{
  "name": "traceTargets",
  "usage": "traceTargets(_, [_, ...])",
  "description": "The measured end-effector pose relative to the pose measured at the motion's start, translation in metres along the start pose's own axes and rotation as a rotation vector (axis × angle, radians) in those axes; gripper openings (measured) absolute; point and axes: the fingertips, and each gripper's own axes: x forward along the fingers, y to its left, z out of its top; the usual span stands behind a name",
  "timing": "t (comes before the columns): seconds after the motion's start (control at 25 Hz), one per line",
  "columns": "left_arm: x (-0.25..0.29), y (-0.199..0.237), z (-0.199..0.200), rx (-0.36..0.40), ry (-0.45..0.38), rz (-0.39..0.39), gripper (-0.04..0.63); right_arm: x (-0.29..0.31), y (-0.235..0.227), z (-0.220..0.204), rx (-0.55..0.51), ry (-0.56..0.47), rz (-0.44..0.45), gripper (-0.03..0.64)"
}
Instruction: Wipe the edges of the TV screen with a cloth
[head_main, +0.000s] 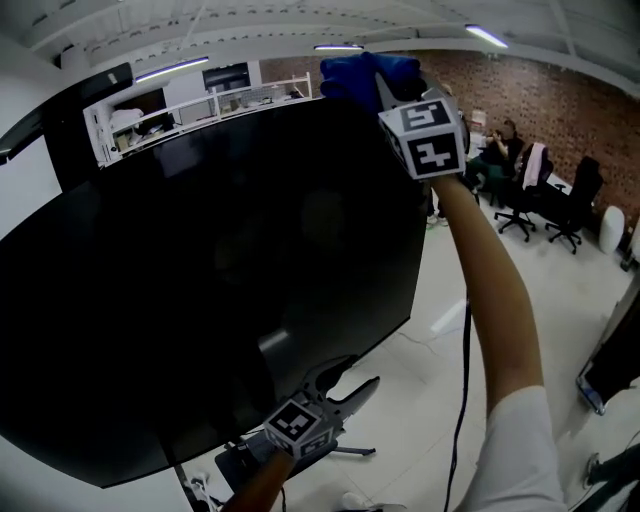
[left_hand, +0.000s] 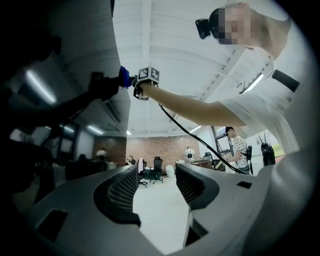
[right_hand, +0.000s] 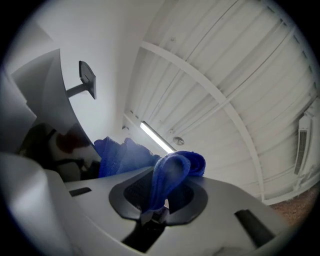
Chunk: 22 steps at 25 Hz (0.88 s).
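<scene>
- One vast dark TV screen, glossy, filling the left and middle of the head view.
- Stretched up past the screen's right edge: a bare forearm, white sleeve at its lower end.
- Down by the screen's lower edge, near the bottom right corner: left gripper, jaws spread wide, nothing between them, only pale floor beyond in the left gripper view.
- Way up at the screen's top right corner: right gripper, jaws squeezed tight on a fold of fabric.
- And right there against the top edge: blue cloth, bunched up, one loop of cloth poking out above the closed jaws.
</scene>
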Motion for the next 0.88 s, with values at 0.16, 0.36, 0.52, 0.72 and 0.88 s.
traceTargets(0.16, [0.052, -0.011, -0.005, -0.038, 0.009, -0.061, 0.21, 0.008, -0.065, -0.069, 0.058, 0.068, -0.091, 0.072])
traceTargets(0.36, [0.1, -0.029, -0.018, -0.086, 0.018, -0.152, 0.21, -0.004, -0.114, -0.125, 0.15, 0.087, -0.201, 0.074])
traceTargets(0.52, [0.124, -0.05, -0.033, -0.139, 0.007, -0.252, 0.21, -0.031, -0.123, -0.202, 0.254, 0.22, -0.249, 0.069])
traceTargets(0.72, [0.14, -0.066, -0.065, -0.119, 0.058, -0.284, 0.21, -0.089, -0.042, -0.34, 0.405, 0.399, -0.122, 0.064])
traceTargets(0.88, [0.141, -0.07, -0.093, -0.128, 0.101, -0.273, 0.21, -0.156, 0.048, -0.443, 0.58, 0.538, -0.047, 0.064])
